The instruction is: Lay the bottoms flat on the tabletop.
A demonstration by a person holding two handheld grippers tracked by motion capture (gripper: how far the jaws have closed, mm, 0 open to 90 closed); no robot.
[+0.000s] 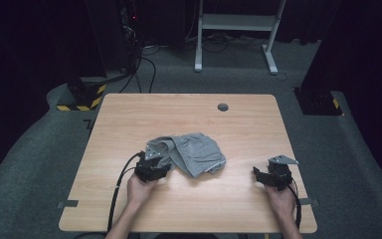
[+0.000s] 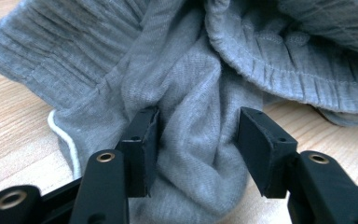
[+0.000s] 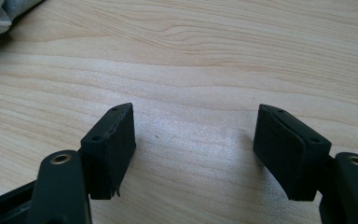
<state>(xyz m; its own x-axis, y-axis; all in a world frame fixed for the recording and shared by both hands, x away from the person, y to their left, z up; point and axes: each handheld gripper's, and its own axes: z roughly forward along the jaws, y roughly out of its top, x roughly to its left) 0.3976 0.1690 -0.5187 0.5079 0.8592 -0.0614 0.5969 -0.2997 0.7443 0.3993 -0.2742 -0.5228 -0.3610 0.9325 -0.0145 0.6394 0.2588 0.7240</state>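
Observation:
A crumpled grey garment [image 1: 199, 152] with a ribbed waistband lies in the middle of the wooden table [image 1: 179, 114]. My left gripper [image 1: 163, 164] sits at its near left edge. In the left gripper view the garment [image 2: 191, 93] bunches into a thick fold that lies between the jaws of my left gripper [image 2: 196, 135]; the jaws stand apart and the fold is not visibly squeezed. A white drawstring [image 2: 67, 140] curls beside the left jaw. My right gripper [image 1: 256, 175] rests low near the table's right front, open [image 3: 193, 140] over bare wood, apart from the garment [image 3: 0, 14].
A dark cable hole [image 1: 223, 107] sits near the table's far edge. Beyond the table stand a white desk frame [image 1: 238, 30], a yellow-and-black striped base [image 1: 82, 97] at the left and a black stand [image 1: 318, 99] at the right. Cables trail off the front edge.

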